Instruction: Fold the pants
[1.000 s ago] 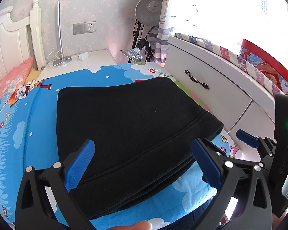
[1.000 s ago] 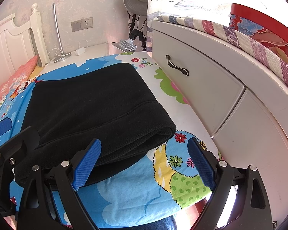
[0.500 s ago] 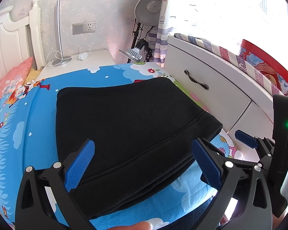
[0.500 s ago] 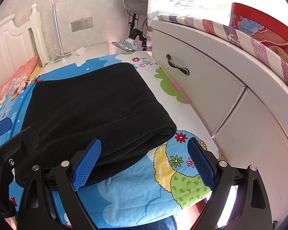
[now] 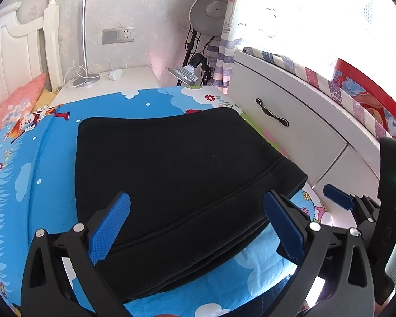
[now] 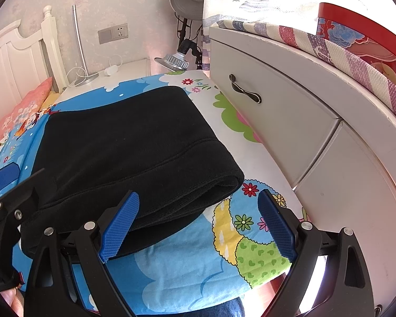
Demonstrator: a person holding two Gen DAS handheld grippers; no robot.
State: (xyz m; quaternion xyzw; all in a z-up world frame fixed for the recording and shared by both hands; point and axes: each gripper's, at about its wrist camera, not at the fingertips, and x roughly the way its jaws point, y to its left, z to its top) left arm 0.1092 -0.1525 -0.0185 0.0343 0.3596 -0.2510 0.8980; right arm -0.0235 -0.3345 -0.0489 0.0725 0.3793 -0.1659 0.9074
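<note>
Right wrist view | folded black pants [image 6: 124, 142] on bedsheet [image 6: 177, 269] | left gripper [image 5: 198, 227] and right gripper [image 6: 198, 227] both spread, empty | risk: snagging an edge could undo the stacked layers

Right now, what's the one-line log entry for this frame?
task: fold pants | pants: folded, flat on bed sheet | left gripper: open, empty | right gripper: open, empty

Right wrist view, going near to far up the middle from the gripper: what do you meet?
Right gripper, open → blue bedsheet → folded black pants → white nightstand → wall socket.
</note>
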